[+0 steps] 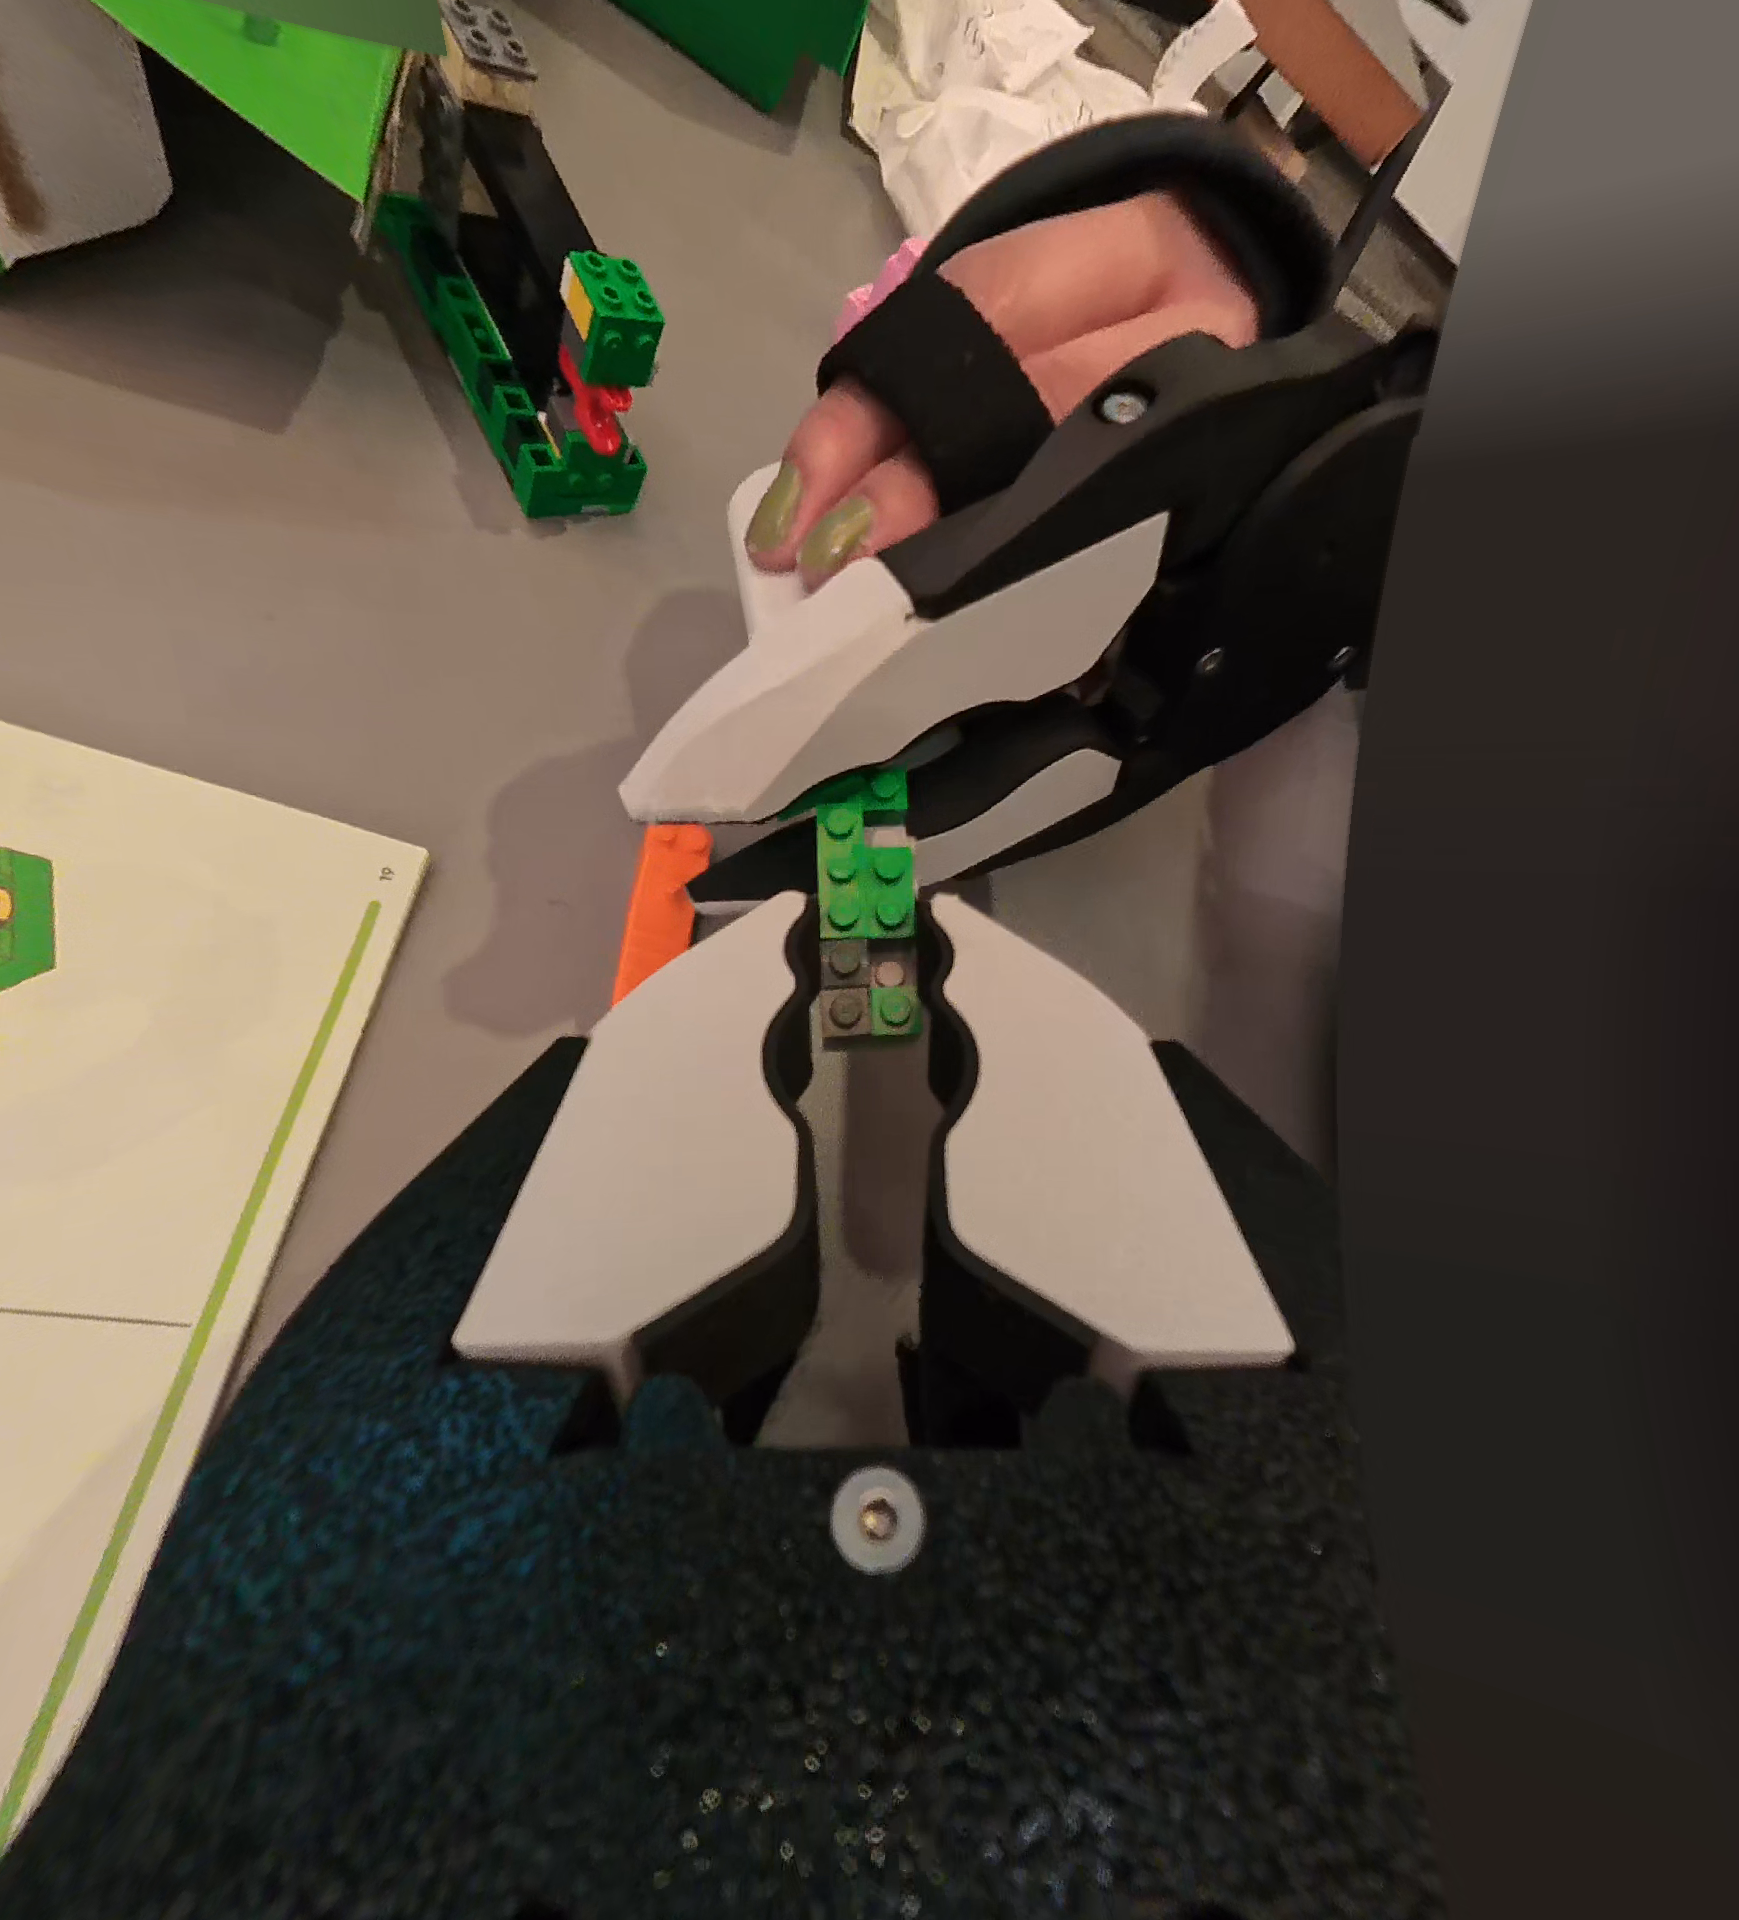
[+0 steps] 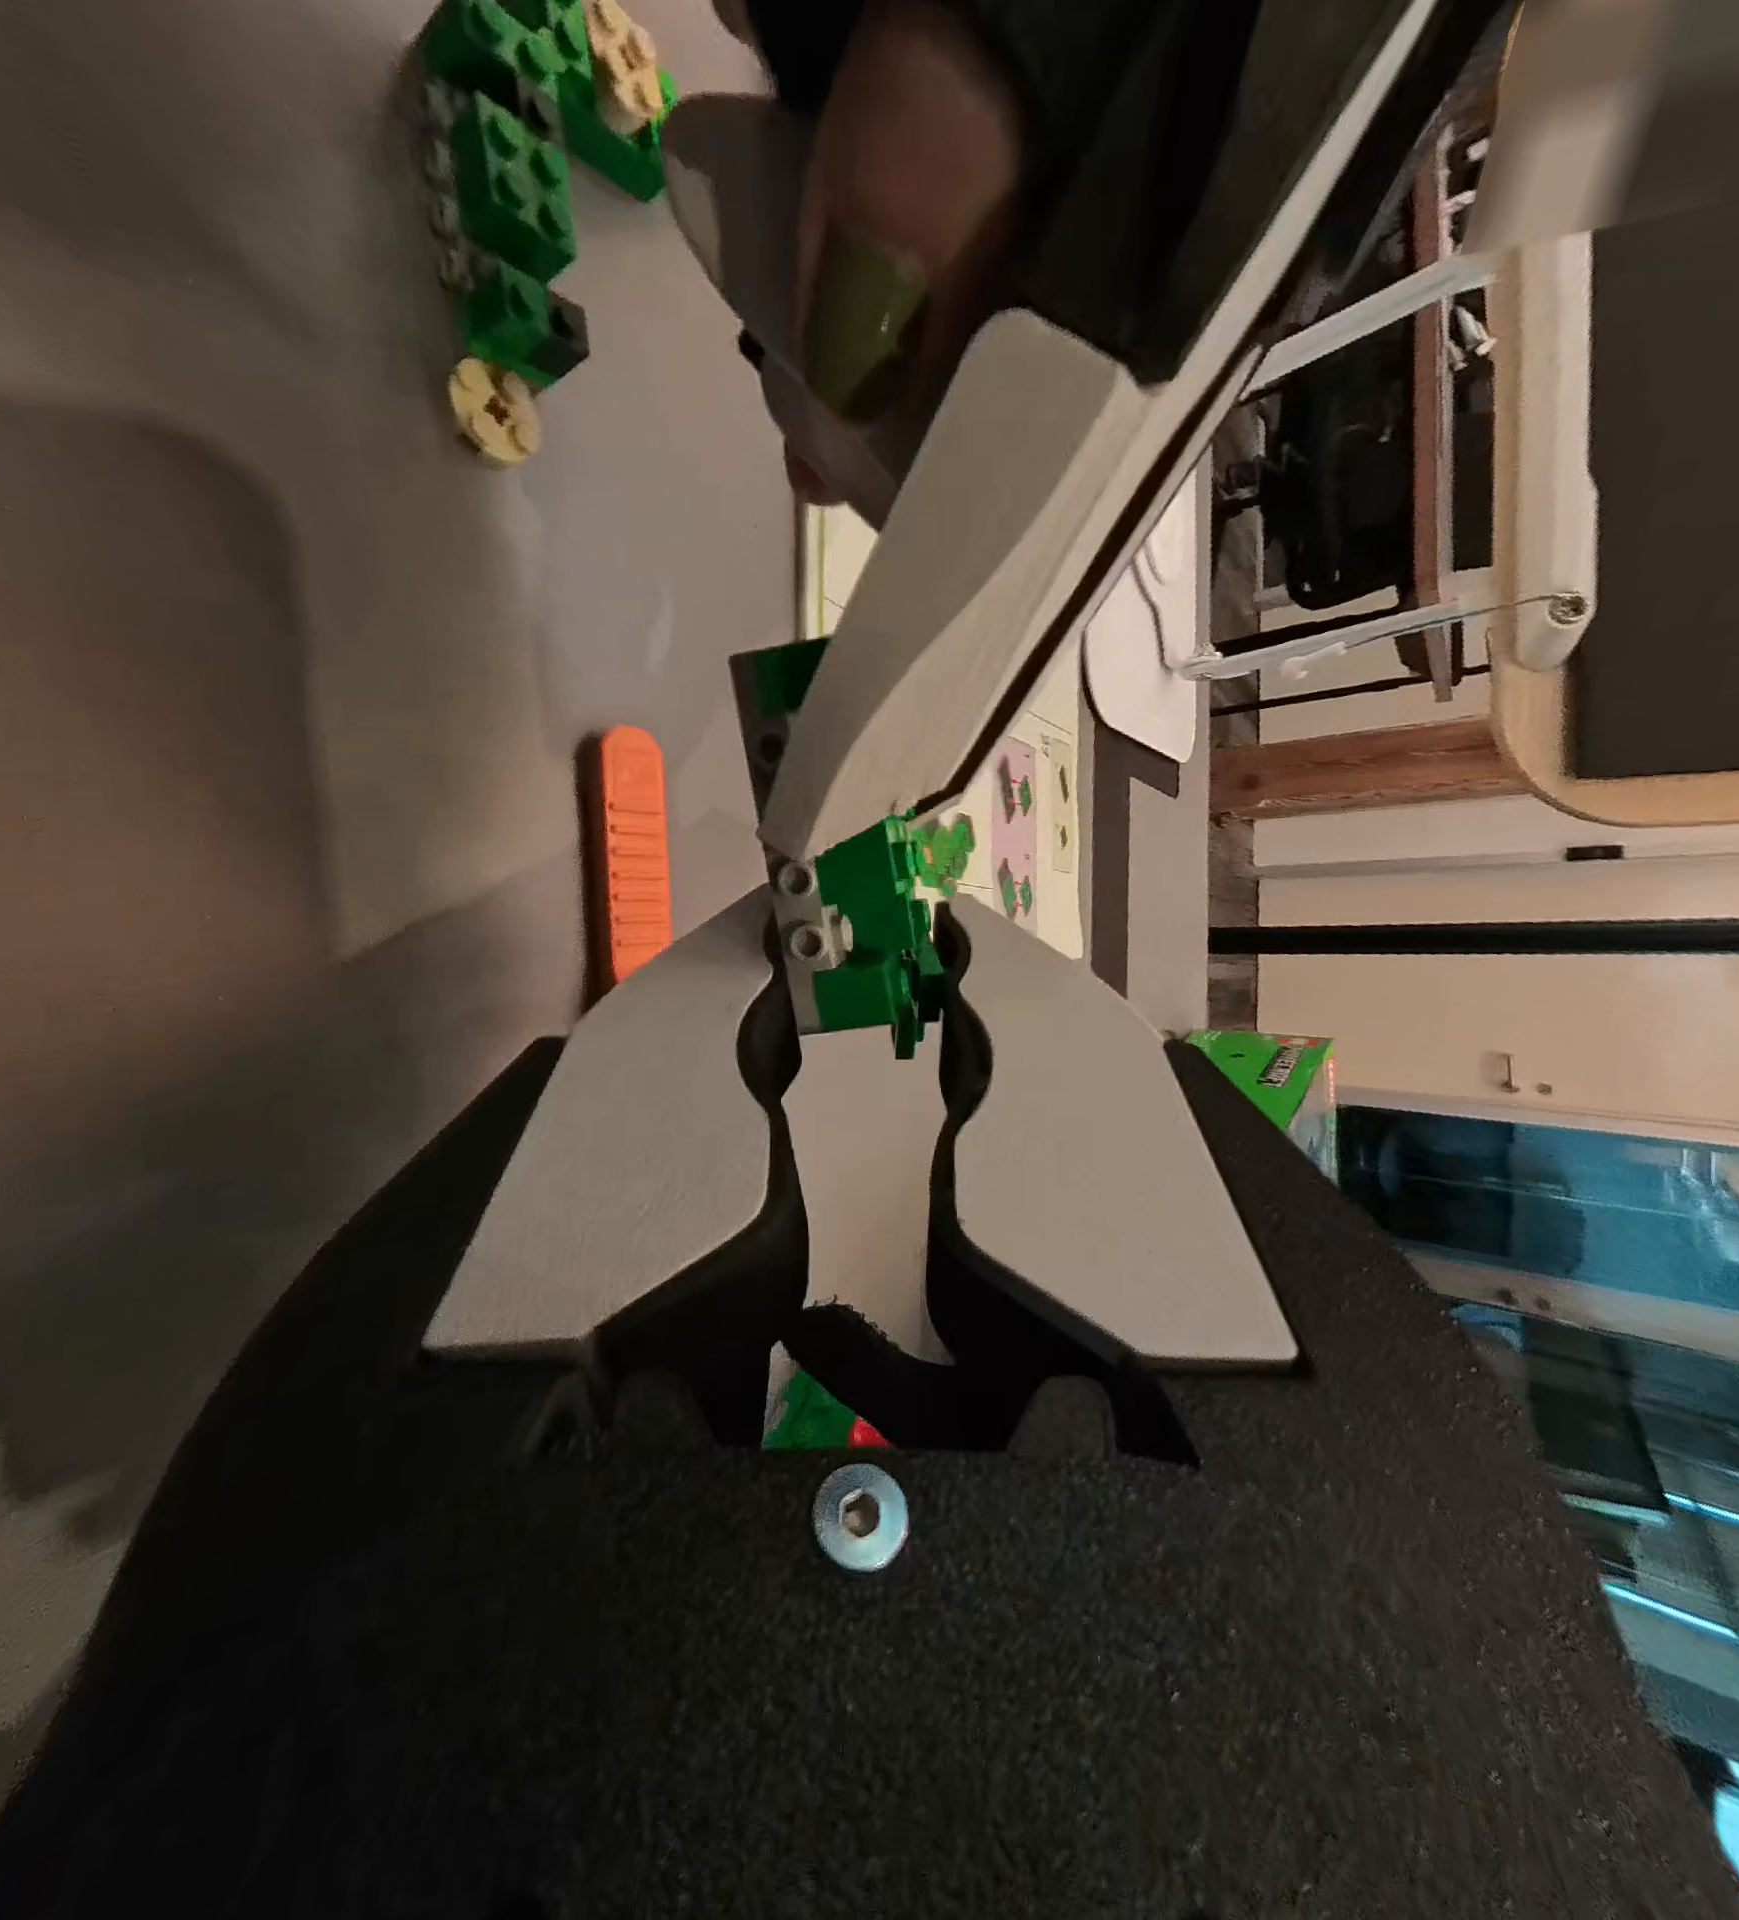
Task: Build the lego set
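A small green and grey lego assembly (image 1: 867,914) is held between both grippers above the grey table. My left gripper (image 1: 865,925) is shut on its near end, where the grey studs show. My right gripper (image 1: 699,852) comes in from the right, held by a hand, and is shut on the far green end. In the right wrist view my right gripper (image 2: 854,925) clamps the same assembly (image 2: 865,914), and a finger of the left gripper (image 2: 948,582) reaches it from above.
An orange brick separator (image 1: 662,914) lies on the table just left of the grippers. An open instruction booklet (image 1: 117,1039) is at the left. A green, black and red partial build (image 1: 574,384) and green boxes (image 1: 304,94) stand farther back. More green bricks (image 2: 522,177) lie beyond.
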Motion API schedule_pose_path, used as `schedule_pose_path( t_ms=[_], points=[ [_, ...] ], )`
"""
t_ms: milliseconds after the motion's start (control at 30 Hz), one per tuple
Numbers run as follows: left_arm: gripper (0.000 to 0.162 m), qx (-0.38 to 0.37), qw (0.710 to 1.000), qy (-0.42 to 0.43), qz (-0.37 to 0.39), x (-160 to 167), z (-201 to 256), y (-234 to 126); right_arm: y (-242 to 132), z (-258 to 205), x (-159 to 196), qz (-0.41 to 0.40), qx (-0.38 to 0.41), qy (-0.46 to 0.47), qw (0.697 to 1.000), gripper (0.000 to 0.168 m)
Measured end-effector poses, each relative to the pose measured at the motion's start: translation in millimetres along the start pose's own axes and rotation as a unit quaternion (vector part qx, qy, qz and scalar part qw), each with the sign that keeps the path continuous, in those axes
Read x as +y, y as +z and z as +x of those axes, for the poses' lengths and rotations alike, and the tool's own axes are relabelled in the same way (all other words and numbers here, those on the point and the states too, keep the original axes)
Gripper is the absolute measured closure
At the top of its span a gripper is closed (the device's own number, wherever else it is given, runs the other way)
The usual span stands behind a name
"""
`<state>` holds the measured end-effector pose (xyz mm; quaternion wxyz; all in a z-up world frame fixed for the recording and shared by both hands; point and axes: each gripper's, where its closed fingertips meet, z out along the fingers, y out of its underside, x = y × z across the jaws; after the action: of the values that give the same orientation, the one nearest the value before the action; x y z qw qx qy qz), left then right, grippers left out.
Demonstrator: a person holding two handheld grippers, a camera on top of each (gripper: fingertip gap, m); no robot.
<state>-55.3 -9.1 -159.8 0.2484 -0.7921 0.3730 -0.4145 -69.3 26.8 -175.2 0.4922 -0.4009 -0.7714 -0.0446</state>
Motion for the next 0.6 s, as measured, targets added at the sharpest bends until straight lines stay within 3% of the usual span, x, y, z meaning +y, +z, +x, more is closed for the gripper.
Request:
schedule_pose_path(
  t_ms=[600],
  points=[
    [0.145, 0.015, 0.999, 0.005, -0.032, 7.7, 9.7, 11.5, -13.0, -23.4, 6.4, -0.053, -0.124, -0.003, 0.991, 0.144]
  ],
)
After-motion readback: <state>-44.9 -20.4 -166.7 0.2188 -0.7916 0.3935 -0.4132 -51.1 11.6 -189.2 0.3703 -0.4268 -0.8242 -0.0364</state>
